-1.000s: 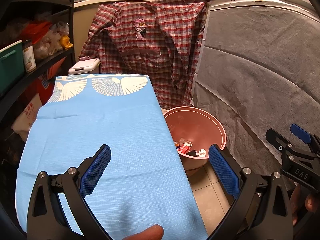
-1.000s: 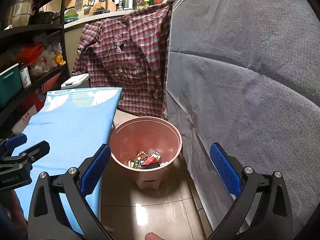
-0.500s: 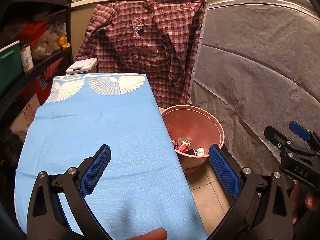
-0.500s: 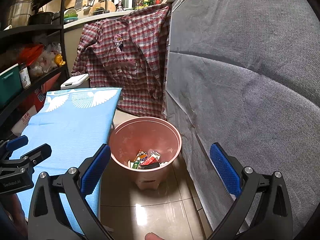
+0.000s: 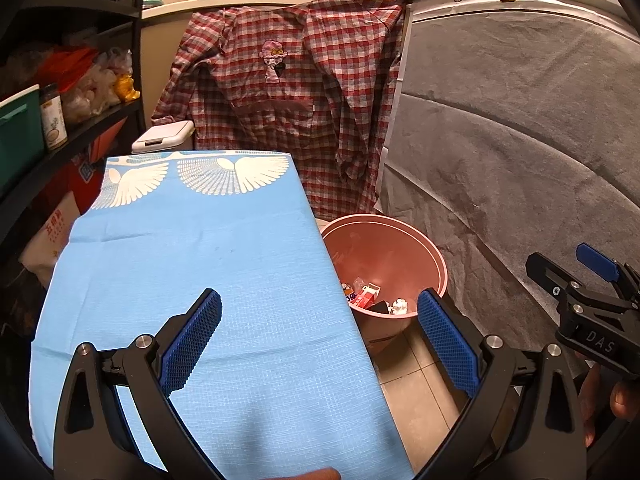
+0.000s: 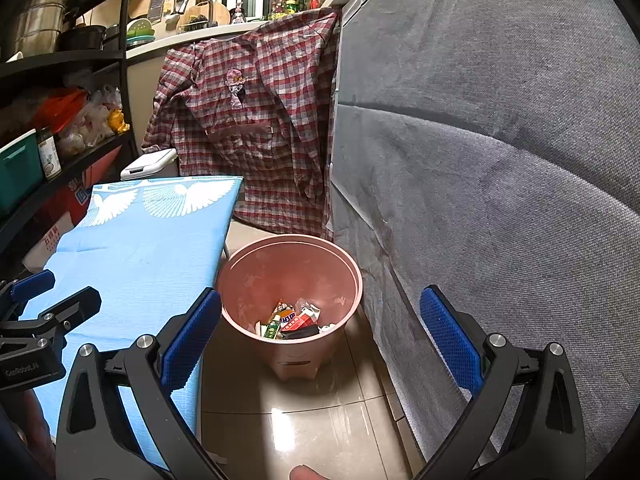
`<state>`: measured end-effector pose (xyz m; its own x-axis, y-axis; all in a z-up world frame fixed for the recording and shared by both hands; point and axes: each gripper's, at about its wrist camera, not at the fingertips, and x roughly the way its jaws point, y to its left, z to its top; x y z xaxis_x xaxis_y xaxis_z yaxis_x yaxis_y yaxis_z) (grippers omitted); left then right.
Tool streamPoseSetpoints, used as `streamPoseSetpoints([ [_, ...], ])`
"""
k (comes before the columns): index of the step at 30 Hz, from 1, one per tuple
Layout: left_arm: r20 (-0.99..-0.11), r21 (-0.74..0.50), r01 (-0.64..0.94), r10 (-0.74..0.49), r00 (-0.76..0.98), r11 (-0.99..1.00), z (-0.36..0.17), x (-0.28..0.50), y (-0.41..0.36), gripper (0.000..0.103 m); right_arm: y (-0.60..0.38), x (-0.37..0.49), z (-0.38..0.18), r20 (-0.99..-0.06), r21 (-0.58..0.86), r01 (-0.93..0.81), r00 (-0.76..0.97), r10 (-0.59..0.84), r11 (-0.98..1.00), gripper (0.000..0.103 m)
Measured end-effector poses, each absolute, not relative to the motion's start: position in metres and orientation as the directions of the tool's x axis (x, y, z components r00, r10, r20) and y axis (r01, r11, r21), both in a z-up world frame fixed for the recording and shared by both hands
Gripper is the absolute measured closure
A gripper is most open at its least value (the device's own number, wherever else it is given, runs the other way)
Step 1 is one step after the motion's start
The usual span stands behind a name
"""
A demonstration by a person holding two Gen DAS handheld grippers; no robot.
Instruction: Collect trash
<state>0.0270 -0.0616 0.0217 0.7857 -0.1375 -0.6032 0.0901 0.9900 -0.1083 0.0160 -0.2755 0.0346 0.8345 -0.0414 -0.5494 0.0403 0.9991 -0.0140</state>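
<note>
A pink trash bin (image 6: 344, 280) stands on the tiled floor beside the table; its rim (image 5: 440, 264) also shows in the left wrist view. Several wrappers and small cartons (image 6: 294, 320) lie at its bottom, seen too as trash (image 5: 368, 296) past the table edge. My left gripper (image 5: 318, 340) hovers open over the blue tablecloth (image 5: 192, 264), holding nothing. My right gripper (image 6: 320, 334) is open and empty, above the floor in front of the bin. Each gripper shows in the other's view: right gripper (image 5: 576, 280), left gripper (image 6: 52, 292).
A red plaid shirt (image 5: 288, 92) hangs behind the table and bin. A grey fabric-covered surface (image 6: 500, 160) stands close on the right. Dark shelves (image 5: 68, 92) with jars and bags line the left. A white box (image 5: 164, 138) sits behind the table.
The left gripper drifted slightly, shifting its view a little rightward; the bin sits a touch further left in it. The right gripper barely moved. Both stay open.
</note>
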Motion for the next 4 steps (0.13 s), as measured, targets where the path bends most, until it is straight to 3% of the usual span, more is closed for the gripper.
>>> streamPoseSetpoints([
  [4, -0.608, -0.112, 0.085, -0.136, 0.782, 0.99, 0.0204, 0.0267, -0.0601, 0.008, -0.2755, 0.016, 0.0344, -0.549, -0.014, 0.039, 0.835, -0.041, 0.999, 0.005],
])
